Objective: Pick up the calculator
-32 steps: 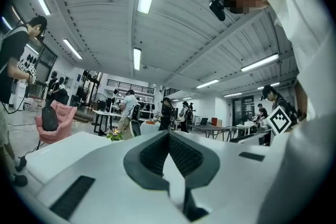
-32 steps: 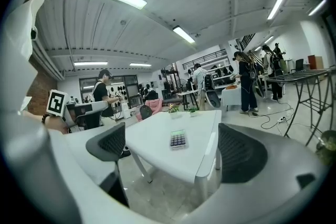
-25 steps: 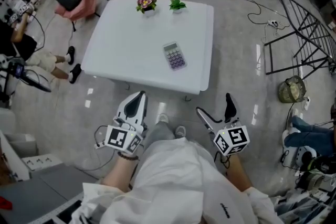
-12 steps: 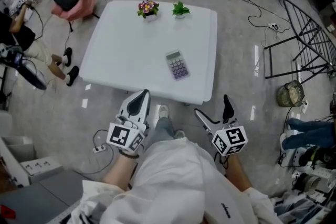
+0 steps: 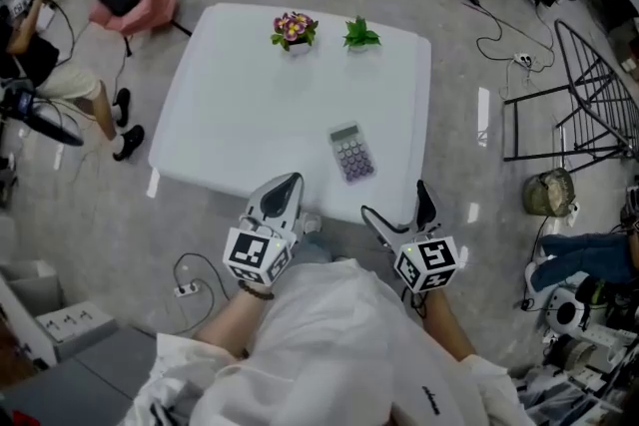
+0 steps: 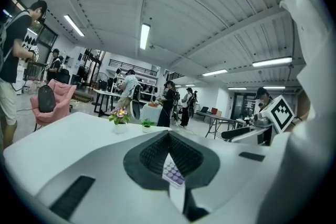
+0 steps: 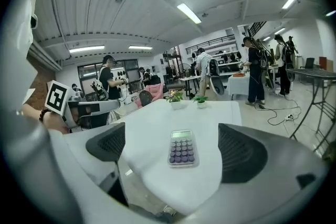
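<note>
Left gripper (image 5: 287, 185) closed, calculator (image 6: 173, 171) sliver beyond, right gripper (image 7: 173, 150) open, framing it whole

calculator (image 5: 352, 154) on table (image 5: 240, 105), near edge | flowers (image 5: 293, 28), plant (image 5: 360, 34) at far edge

Holding the left gripper (image 5: 287, 183) low ahead of the torso, pointing forward, jaws pressed together. Holding the right gripper (image 5: 397, 202) alongside, a little apart, jaws spread wide. Reaching out of white sleeves (image 5: 188, 376) with bare forearms (image 5: 228, 322).
</note>
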Demonstrator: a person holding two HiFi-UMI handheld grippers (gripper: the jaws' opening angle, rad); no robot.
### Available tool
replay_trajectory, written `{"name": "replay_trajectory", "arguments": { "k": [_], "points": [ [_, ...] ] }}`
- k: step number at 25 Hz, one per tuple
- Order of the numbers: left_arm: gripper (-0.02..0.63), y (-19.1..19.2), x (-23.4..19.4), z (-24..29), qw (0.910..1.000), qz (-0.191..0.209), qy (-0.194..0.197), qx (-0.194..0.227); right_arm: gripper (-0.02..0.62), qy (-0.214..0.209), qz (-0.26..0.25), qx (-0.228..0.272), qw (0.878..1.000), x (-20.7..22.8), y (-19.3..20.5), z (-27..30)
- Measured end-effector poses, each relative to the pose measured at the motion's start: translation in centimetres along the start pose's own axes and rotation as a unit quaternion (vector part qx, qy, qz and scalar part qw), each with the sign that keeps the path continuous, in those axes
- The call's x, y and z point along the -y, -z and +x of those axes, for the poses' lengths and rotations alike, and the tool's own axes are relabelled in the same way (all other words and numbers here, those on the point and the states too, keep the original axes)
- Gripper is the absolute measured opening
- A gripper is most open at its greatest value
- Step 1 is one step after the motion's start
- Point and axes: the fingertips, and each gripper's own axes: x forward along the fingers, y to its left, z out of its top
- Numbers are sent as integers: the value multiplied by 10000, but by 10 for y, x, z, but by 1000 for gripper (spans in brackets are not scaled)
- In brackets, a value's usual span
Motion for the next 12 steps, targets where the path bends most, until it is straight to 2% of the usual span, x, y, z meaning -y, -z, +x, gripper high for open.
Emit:
{"name": "replay_trajectory", "arguments": {
  "k": [12],
  "points": [
    [17,35,-50,59,9974,-77,368,-609,541,178,25,-817,9965,8,21,89]
  ]
}}
